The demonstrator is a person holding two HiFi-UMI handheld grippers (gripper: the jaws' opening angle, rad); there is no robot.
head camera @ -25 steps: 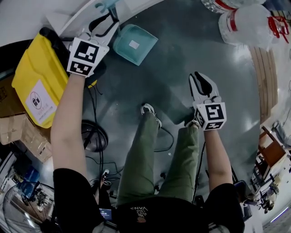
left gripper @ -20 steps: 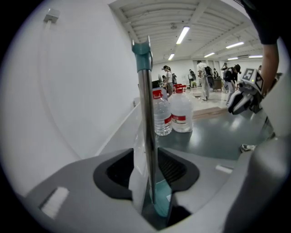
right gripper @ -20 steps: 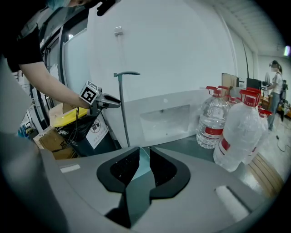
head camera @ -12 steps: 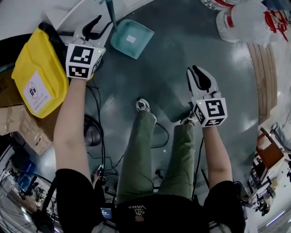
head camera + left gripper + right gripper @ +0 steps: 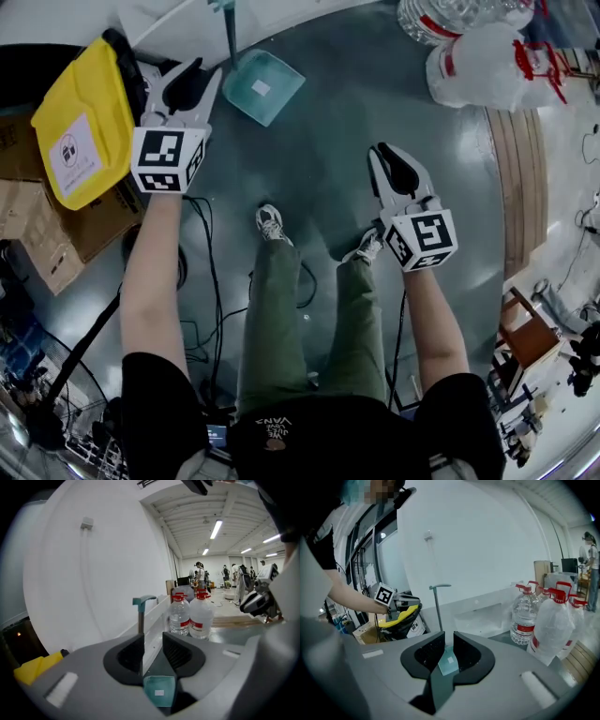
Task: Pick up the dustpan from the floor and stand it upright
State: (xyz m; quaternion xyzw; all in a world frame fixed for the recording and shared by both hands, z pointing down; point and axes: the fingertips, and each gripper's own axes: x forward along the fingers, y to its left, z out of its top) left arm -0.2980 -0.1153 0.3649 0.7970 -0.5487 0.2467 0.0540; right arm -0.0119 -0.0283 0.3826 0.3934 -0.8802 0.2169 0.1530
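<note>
My left claw [image 5: 200, 69] half open and empty, my right claw [image 5: 384, 152] narrow, closing on nothing, teal dustpan [image 5: 262, 86] upright on floor [image 5: 361, 94], upper centre of frame.

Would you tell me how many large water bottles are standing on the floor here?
2 clearly: one water bottle nearer the white wall, another beside it, both beyond the dustpan. More may be hidden behind them.

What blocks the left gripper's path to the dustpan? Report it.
Nothing visible does. Only bare floor lies between the left gripper and the dustpan; the yellow bin sits on the gripper's other side.
</note>
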